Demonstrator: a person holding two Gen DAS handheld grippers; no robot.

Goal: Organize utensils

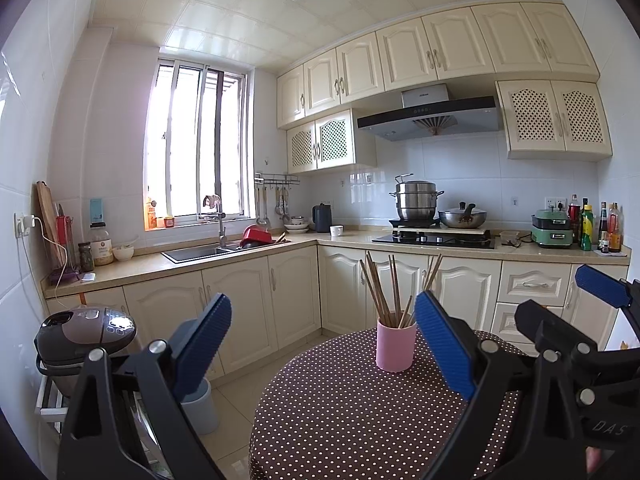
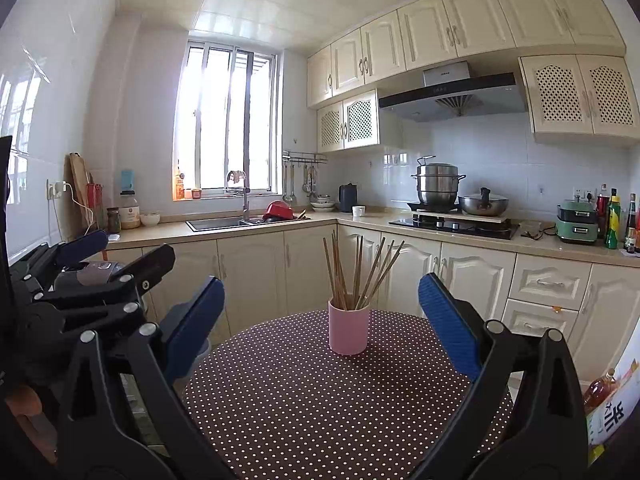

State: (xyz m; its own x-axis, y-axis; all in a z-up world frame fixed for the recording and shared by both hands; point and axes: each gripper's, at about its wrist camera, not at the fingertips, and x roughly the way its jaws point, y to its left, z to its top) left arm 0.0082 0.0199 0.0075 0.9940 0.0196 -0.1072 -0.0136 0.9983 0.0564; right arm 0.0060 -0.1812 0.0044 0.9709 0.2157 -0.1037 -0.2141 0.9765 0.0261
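Note:
A pink cup (image 1: 393, 345) (image 2: 348, 332) stands upright near the far edge of a round table with a brown polka-dot cloth (image 1: 340, 412) (image 2: 320, 400). Several wooden chopsticks (image 1: 384, 288) (image 2: 356, 272) stand fanned out in it. My left gripper (image 1: 322, 344) is open and empty, held above the table's near side, short of the cup. My right gripper (image 2: 320, 324) is open and empty, also short of the cup, which sits between its blue pads. The right gripper shows at the right of the left wrist view (image 1: 568, 312); the left gripper shows at the left of the right wrist view (image 2: 120, 256).
Cream cabinets (image 1: 240, 312) and an L-shaped counter run behind the table, with a sink (image 1: 200, 252), a hob with pots (image 1: 436, 236) and bottles (image 1: 588, 224). A rice cooker (image 1: 86, 336) on a rack and a bin (image 1: 202, 408) stand left of the table.

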